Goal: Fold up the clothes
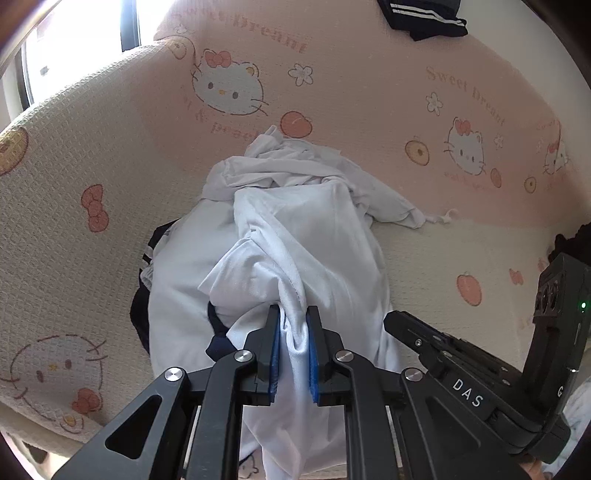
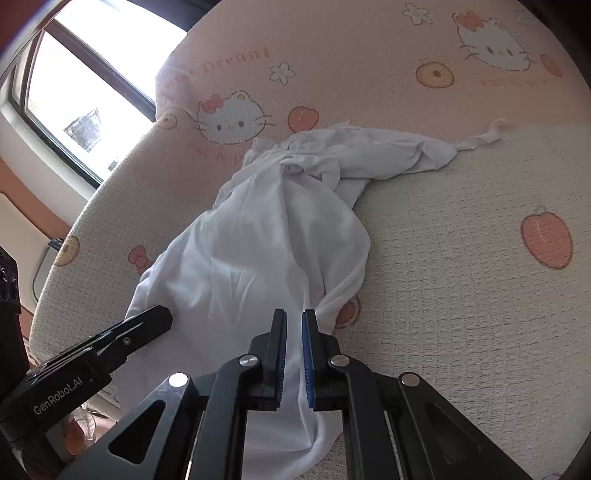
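1. My left gripper [image 1: 293,328]: jaws nearly closed, blue pads pinching a bunched fold of the white shirt [image 1: 295,236].
2. My right gripper [image 2: 294,332]: jaws narrow, same shirt [image 2: 258,236] running between the pads; looks clamped.
3. Shirt lies crumpled on the bed cover [image 1: 424,122], near end lifted into both grippers, far end w/ a thin tie trailing right.
4. Dark navy fabric [image 1: 142,317] peeks from under the shirt's left edge; another navy item w/ white stripes [image 1: 424,18] at the far top.
5. Readable text: cover print "Sweet Dream" + cat faces, peaches; right gripper body [image 1: 469,373] reads "DAS"; left gripper body [image 2: 59,384] reads "GenRobot.AI".
6. Window [image 2: 92,81] far left.
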### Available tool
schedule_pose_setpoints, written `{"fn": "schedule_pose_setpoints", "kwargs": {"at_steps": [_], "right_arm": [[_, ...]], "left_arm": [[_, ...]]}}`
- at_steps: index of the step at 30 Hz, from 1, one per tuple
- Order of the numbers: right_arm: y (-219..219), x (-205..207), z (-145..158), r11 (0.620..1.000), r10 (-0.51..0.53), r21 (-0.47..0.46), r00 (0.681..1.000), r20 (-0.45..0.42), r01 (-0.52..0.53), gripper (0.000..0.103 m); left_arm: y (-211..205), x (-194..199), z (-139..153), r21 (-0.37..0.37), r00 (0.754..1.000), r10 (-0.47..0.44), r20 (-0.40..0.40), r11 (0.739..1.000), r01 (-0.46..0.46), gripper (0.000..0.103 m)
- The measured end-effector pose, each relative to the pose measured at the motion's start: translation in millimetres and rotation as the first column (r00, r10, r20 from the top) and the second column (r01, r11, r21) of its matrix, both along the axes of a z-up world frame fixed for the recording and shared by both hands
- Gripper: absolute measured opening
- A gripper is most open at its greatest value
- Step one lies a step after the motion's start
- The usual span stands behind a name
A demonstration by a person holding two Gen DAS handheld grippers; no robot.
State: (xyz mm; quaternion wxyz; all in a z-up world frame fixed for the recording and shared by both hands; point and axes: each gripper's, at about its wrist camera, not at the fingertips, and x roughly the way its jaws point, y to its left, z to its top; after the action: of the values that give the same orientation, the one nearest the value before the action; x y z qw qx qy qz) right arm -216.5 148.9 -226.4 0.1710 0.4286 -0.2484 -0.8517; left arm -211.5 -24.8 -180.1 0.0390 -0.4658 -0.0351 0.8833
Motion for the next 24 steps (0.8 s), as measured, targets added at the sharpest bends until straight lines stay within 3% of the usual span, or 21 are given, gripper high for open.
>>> {"fn": "schedule_pose_setpoints", "kwargs": {"at_steps": [6, 12, 19, 21, 23, 24], "right_arm": [[35.3, 21.5, 19.7, 0.997, -0.08, -0.001, 0.995, -0.058, 0.08, 0.007], [75.2, 41.5, 17.6, 0.979, -0.167, -0.125, 0.986, -0.018, 0.163, 0.007], [86.7, 48.1, 15.9, 0.966, -0.177, -0.195, 0.984, -0.009, 0.172, 0.008], [88.4, 48.6, 13.8, 0.963, -0.151, -0.225, 0.988, 0.009, 0.149, 0.017], [88.4, 50.2, 12.4, 0.963, -0.141, -0.229, 0.99, 0.019, 0.141, 0.06], [87.6, 51.0, 11.5, 0.962, -0.135, -0.238, 0.991, 0.019, 0.135, 0.067]], "left_arm": [[23.7, 1.6, 17.8, 0.044, 0.999, -0.031, -0.011, 0.999, 0.031, 0.01], [43.2, 9.0, 36.0, 0.07, 0.997, -0.076, -0.027, 0.994, 0.078, 0.01], [78.4, 17.0, 44.8, 0.027, 0.983, -0.179, -0.03, 0.983, 0.18, 0.01], [85.4, 17.2, 43.2, -0.011, 0.982, -0.189, -0.017, 0.982, 0.189, 0.01], [86.1, 15.2, 40.5, -0.015, 0.983, -0.183, 0.006, 0.983, 0.183, 0.011], [84.4, 13.2, 38.4, -0.002, 0.984, -0.175, 0.024, 0.985, 0.175, 0.011]]}}
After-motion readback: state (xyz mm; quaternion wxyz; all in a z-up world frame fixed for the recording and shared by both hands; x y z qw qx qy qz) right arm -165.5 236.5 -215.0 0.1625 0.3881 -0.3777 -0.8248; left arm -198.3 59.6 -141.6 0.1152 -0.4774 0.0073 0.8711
